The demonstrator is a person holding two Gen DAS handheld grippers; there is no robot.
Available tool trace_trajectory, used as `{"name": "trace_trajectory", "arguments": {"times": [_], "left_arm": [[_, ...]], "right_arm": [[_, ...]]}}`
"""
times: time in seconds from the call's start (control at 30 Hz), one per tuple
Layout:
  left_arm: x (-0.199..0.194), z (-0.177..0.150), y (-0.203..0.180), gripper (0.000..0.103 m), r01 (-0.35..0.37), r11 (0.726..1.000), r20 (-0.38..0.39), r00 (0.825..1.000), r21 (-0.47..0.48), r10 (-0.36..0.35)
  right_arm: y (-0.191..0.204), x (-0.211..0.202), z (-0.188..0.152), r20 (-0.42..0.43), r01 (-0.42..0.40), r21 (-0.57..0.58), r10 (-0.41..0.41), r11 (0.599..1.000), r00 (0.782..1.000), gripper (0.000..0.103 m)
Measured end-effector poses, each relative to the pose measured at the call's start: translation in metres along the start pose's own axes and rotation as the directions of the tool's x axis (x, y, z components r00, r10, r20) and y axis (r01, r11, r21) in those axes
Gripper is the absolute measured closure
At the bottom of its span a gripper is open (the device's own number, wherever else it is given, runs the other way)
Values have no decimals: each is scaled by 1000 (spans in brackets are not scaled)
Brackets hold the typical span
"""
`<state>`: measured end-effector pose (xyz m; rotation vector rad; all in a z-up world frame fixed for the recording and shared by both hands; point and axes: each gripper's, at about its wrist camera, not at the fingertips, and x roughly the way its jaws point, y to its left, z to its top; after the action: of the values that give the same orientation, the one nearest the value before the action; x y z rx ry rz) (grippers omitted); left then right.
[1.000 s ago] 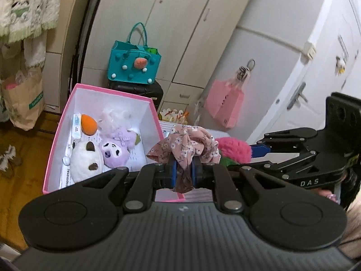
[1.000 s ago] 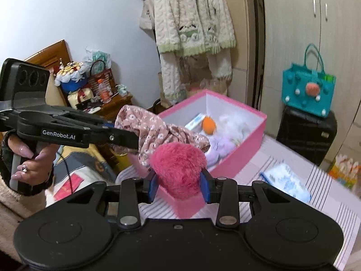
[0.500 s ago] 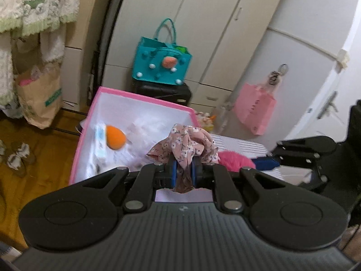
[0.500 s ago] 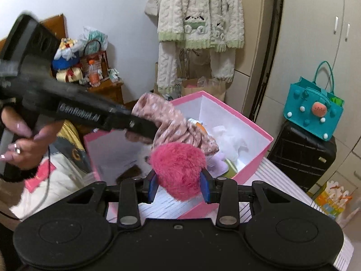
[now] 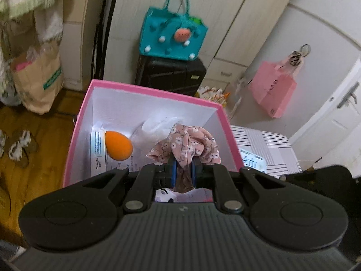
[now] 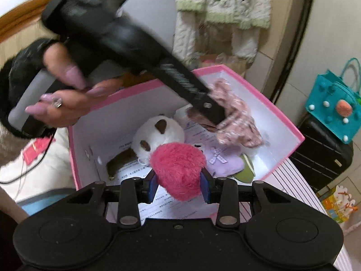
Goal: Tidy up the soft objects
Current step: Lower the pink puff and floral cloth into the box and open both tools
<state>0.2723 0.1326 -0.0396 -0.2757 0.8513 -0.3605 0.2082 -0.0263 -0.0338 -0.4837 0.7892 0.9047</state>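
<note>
Fabric first: we hold a pink floral scrunchie pinched tight between the fingers of our left gripper, and it hangs over the open pink box, above the box's interior on its right side. In the right wrist view the same scrunchie shows blurred at the tip of that gripper, with our left hand wrapped around the handle above the box's near-left corner. Our right gripper clamps a fluffy magenta pom-pom between its blue pads, held over the near edge of the box. Inside the box we see a white and brown panda plush lying on printed paper sheets, a lilac plush with a gingham bow beside it, and a green piece just past the lilac one, too hidden to name. From the left wrist view an orange egg-shaped sponge rests by the left wall next to a white labelled packet. The box sits on a striped cloth surface. Behind it stand a black suitcase with a teal tote bag on top.
</note>
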Motion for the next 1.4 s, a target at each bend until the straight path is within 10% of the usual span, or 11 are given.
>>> {"name": "trace_trajectory", "arguments": {"times": [0.67,0.9,1.4], "left_arm": [[35,23,18,75,-186,981,-10,983,-56,186],[12,21,9,59,-259,965,103,961,27,255],[-42,-15,-8,47,-218,973,117,971,80,208]], "right_arm": [[-51,56,37,-67,302,-49,-304,952,950,59],[-54,59,37,-39,300,-46,-302,953,953,38],[-58,-18,2,130,116,249,-152,961,980,38]]}}
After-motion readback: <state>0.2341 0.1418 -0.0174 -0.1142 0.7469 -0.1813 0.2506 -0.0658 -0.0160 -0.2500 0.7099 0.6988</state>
